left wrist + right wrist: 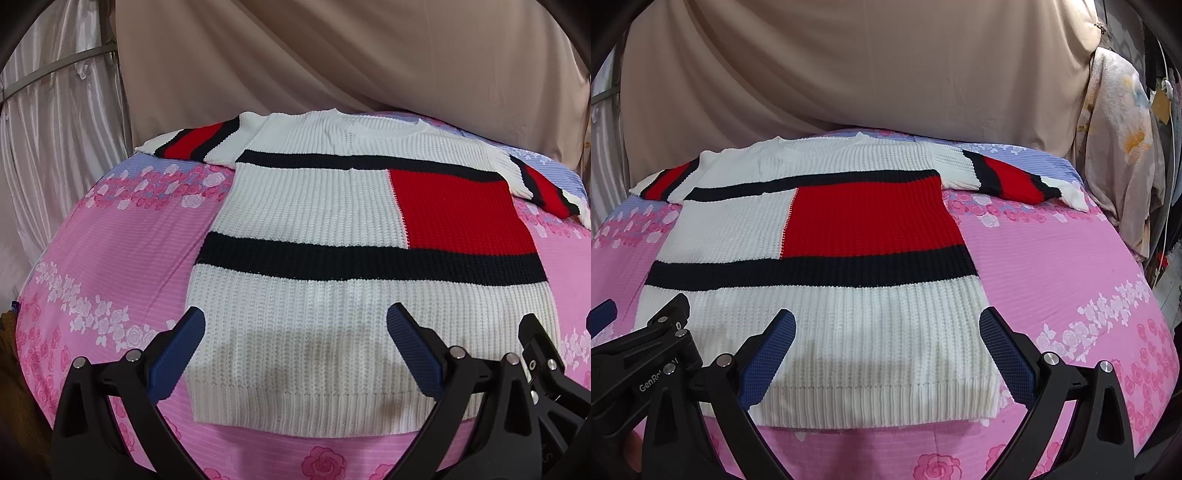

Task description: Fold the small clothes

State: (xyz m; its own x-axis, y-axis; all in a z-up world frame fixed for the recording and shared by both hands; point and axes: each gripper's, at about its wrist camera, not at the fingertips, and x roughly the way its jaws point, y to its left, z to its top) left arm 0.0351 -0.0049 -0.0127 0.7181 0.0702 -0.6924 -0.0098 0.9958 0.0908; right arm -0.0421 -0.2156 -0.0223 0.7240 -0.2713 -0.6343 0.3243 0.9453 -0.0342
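Knit sweater (314, 258) spread flat on the pink floral bedsheet (110, 258).
Both tools hover over its hem: left tool (295, 354) and right tool (886, 354), each with fingers apart, gripping nothing.

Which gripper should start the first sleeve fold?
Roughly even, slight edge right. Both the left gripper and the right gripper hover open over the hem of the flat sweater. The right sleeve lies spread in full view on the right gripper's side.

Bedroom: floral bedsheet (110, 258), draped curtain (369, 55)
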